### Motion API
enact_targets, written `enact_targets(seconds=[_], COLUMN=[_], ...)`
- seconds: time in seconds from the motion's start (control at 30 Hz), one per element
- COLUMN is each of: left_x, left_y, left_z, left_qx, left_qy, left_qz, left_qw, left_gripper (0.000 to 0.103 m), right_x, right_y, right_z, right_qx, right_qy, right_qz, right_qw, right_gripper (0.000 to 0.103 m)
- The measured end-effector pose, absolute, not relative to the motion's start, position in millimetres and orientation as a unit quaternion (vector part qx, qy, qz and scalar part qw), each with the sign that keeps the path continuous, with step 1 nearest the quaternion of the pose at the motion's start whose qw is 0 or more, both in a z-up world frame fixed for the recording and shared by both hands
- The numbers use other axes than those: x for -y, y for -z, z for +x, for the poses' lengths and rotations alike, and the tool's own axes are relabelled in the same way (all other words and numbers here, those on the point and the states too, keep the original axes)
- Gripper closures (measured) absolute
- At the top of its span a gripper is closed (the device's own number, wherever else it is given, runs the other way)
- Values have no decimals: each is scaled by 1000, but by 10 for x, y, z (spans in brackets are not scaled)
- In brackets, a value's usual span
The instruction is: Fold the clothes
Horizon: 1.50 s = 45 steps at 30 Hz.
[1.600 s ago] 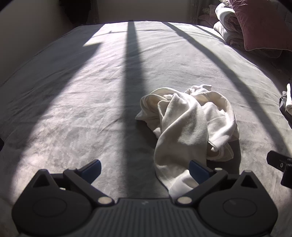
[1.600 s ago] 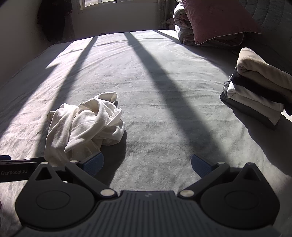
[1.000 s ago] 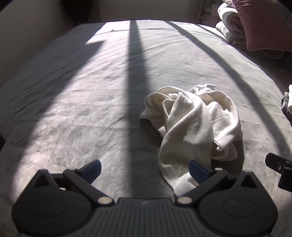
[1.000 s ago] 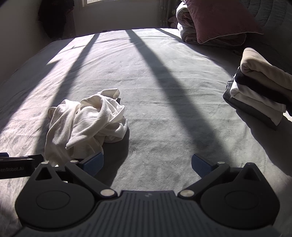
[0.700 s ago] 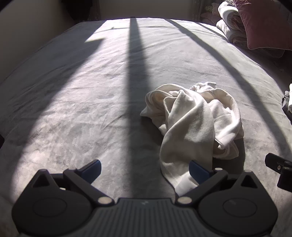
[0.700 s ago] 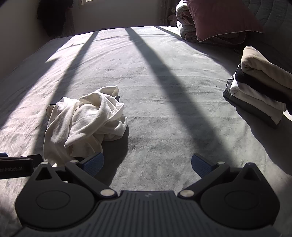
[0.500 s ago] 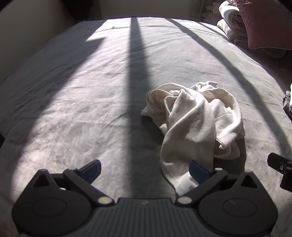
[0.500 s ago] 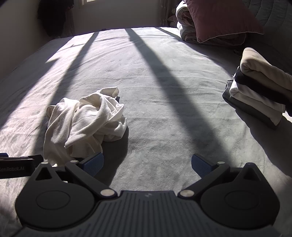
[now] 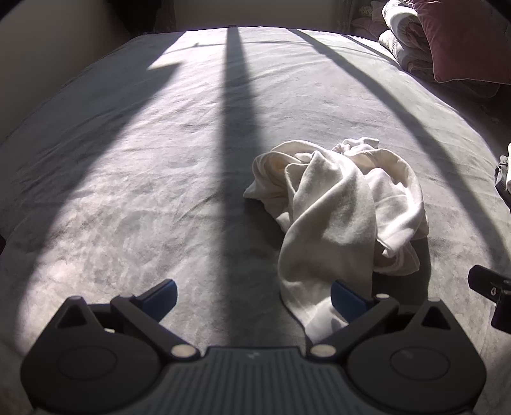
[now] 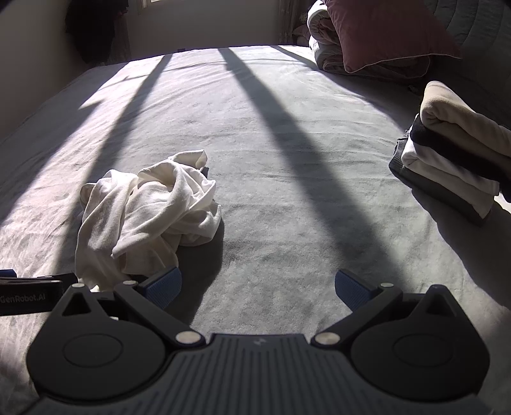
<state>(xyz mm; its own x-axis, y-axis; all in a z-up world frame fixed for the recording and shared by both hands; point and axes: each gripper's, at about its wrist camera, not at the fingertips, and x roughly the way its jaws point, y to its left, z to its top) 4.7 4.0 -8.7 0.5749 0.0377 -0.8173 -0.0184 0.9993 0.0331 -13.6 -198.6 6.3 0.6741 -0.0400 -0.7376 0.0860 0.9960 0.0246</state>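
A crumpled cream-white garment point(image 9: 338, 210) lies in a heap on the grey bed point(image 9: 127, 178). In the left wrist view its near end reaches down beside my right fingertip. My left gripper point(image 9: 254, 295) hovers open just short of it, with nothing between the blue pads. In the right wrist view the same garment point(image 10: 147, 214) lies ahead to the left, near my left pad. My right gripper point(image 10: 258, 285) is open over bare bedding, holding nothing. Part of the left gripper point(image 10: 28, 295) shows at the left edge of the right wrist view, and part of the right gripper point(image 9: 493, 295) at the right edge of the left wrist view.
A stack of folded clothes point(image 10: 453, 153) sits at the right side of the bed. A maroon pillow point(image 10: 383, 28) rests on rolled bedding point(image 10: 322, 51) at the far right corner. Long window shadows cross the sunlit cover. Walls border the bed at the left and far end.
Both grippers have drifted slightly and stayed open. The garment has not moved on the bed.
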Motion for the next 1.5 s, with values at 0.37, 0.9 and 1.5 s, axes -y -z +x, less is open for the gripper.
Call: enact_targets(seconds=[0.37, 0.9, 1.5], left_x=[22, 145, -67], left_y=[234, 570, 366], left_z=[260, 490, 533], left_qx=[-469, -471, -451], left_qy=[8, 56, 104], left_qz=[1, 23, -68], left_qw=[883, 880, 884], left_gripper=[1, 0, 34], right_x=[2013, 2273, 2238], right_y=[-14, 495, 450], right_z=[-54, 333, 288], right_qx=[-412, -498, -479], right_qy=[36, 41, 20], right_qz=[18, 27, 38], right_qw=[910, 866, 877], right_gripper=[0, 0, 0])
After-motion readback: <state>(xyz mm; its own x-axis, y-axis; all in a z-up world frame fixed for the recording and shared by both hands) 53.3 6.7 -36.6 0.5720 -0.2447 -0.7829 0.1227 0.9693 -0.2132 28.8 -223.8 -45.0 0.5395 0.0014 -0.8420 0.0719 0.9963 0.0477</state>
